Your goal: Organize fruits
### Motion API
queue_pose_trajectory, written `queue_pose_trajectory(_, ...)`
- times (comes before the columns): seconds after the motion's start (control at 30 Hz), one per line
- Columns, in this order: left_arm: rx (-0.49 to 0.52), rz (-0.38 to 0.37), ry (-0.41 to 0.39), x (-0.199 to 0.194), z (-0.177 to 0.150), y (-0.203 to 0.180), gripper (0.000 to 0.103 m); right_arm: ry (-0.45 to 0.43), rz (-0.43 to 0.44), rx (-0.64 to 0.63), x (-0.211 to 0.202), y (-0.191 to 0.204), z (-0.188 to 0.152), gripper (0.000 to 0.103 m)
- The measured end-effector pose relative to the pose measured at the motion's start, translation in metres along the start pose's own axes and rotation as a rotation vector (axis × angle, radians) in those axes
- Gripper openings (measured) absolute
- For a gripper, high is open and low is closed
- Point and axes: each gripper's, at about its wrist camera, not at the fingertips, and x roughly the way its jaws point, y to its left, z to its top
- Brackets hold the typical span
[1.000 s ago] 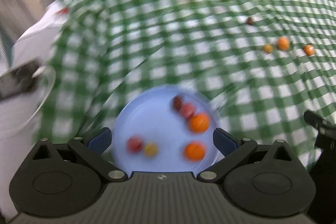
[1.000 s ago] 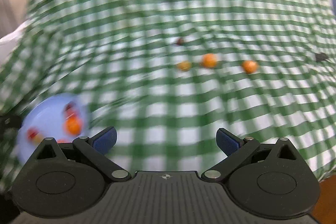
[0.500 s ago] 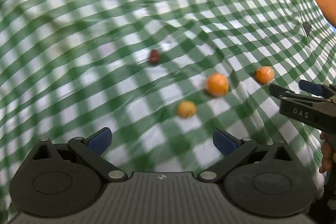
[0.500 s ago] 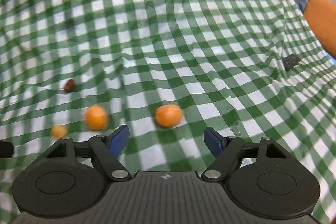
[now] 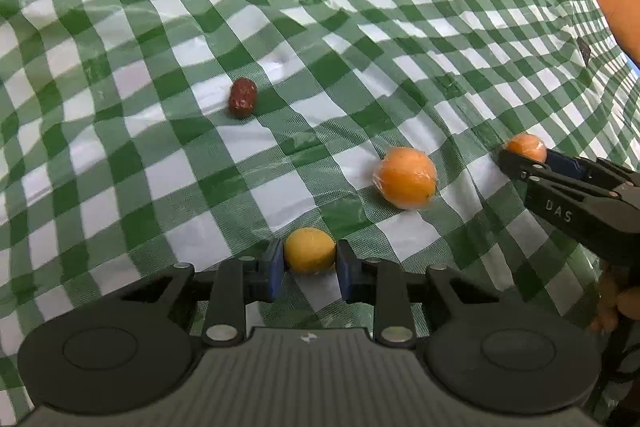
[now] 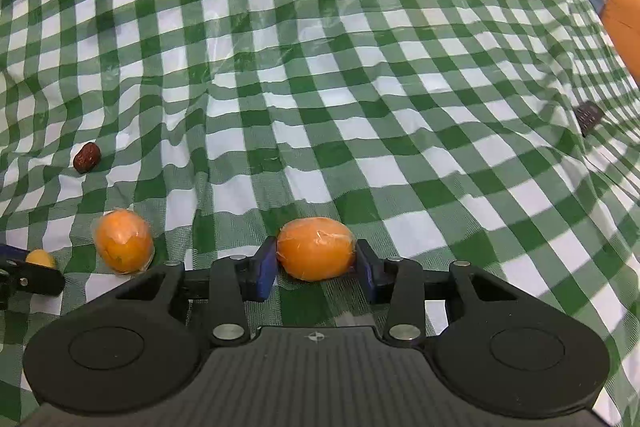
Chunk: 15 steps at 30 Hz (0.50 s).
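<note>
On the green-and-white checked cloth [image 5: 280, 27] my left gripper [image 5: 309, 259] is closing, its blue pads touching both sides of a small yellow fruit [image 5: 309, 254]. In the right wrist view my right gripper [image 6: 316, 261] is closing too, its pads against a plastic-wrapped orange [image 6: 316, 248]. The left wrist view shows that orange [image 5: 526, 146] at the right gripper's tips [image 5: 520, 163]. A second wrapped orange [image 5: 406, 177] lies free between the two grippers. A dark red date [image 5: 242, 97] lies farther back on the cloth.
The cloth is wrinkled and covered with clear film. An orange cushion [image 6: 624, 23] sits at the right edge and a small dark object [image 6: 589, 115] lies near it. A person's hand [image 5: 612, 299] holds the right gripper. The blue plate is out of view.
Both grippers swung away from the blue plate to the loose fruits and came down. Their wide jaws closed, the left around the yellow fruit, the right around an orange.
</note>
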Motion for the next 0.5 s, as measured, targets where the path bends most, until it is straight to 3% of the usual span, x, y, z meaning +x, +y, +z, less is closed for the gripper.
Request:
queue_pose_trajectory(0.23,-0.061,0.046,-0.052,-0.079,-0.028,0.016,0.030,-0.092,-0.005,-0.023,-0.074,-0.005,0.007,0.042)
queue_pose_trajectory(0.37,-0.111,0.097,-0.040,-0.139,-0.064,0.034,0.030,-0.100,0.081,-0.057,-0.137,0.013,-0.003,0.042)
queue_pose_trajectory(0.5,-0.175,0.168,-0.021,-0.201,-0.111,0.053,0.030,-0.075,0.231,-0.110,-0.203,0.053,-0.026,0.042)
